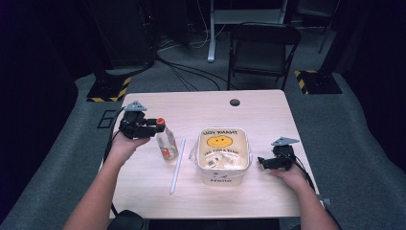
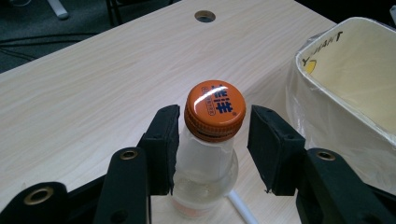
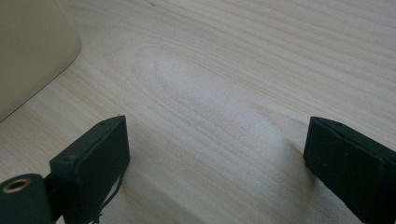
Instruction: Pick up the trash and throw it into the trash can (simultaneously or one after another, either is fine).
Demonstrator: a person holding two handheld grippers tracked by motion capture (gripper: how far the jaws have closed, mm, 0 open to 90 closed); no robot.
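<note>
A clear bottle (image 1: 166,143) with an orange cap (image 2: 215,109) stands upright on the wooden table (image 1: 191,105), left of centre. My left gripper (image 1: 155,125) is open, its jaws on either side of the cap and neck; the right-hand jaw stands clear of the cap. A white plastic tub (image 1: 222,178) with a yellow smiley face printed inside sits in the middle, with its wall (image 2: 327,116) close to the bottle. Right of the tub my right gripper (image 1: 262,162) rests low over the bare table, open with nothing between its jaws (image 3: 215,140).
A white straw (image 1: 177,165) lies on the table between bottle and tub, its end (image 2: 240,205) by the bottle's base. A round cable hole (image 1: 234,102) is at the far edge. A black folding chair (image 1: 263,45) stands beyond the table. The tub's corner (image 3: 32,42) is left of my right gripper.
</note>
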